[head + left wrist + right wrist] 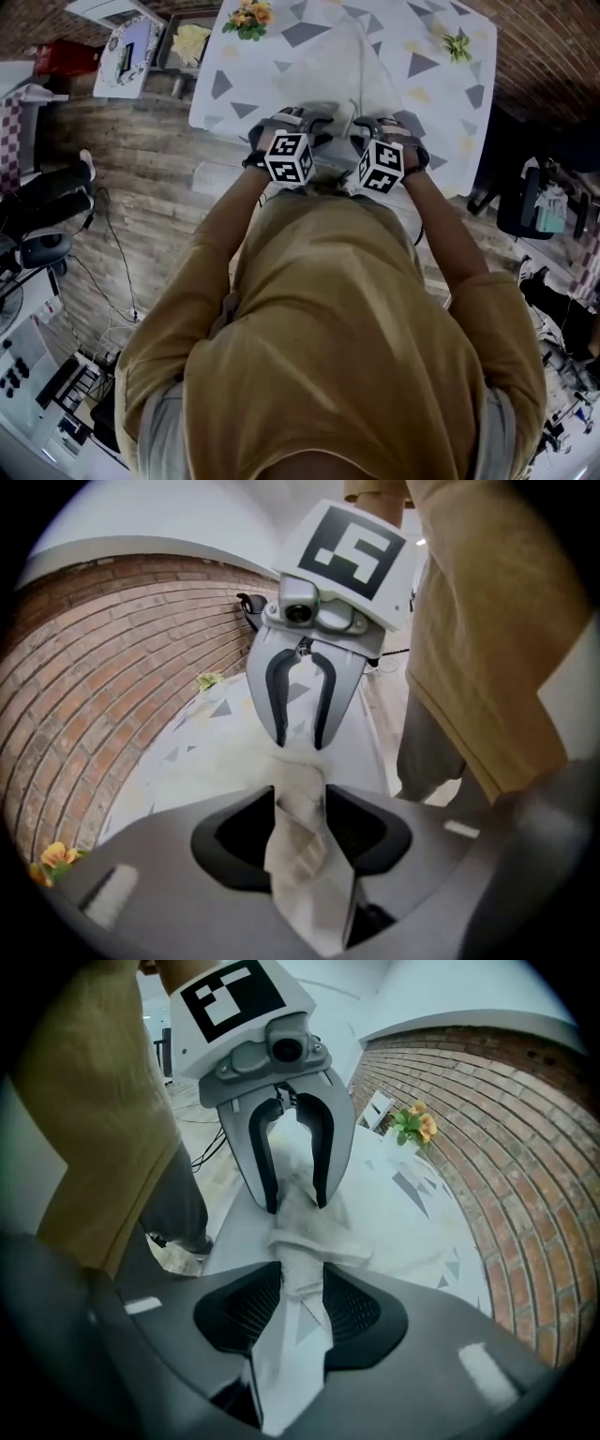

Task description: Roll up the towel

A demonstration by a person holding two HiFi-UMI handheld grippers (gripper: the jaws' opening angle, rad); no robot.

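Note:
A white towel lies lengthwise on the table, whose cloth is white with grey triangles. Its near end is bunched at the table's front edge, where both grippers meet side by side. In the left gripper view, the left gripper has a crumpled fold of towel filling the gap between its pads. Across from it, the right gripper pinches the towel the same way. Each gripper faces the other closely, with the bunched cloth stretched between them. Both are shut on the towel.
Orange and yellow flowers sit at the table's far left, and a green sprig at the far right. A brick wall borders the table. The person's yellow shirt presses close to the front edge. Chairs and cables stand on the floor at left.

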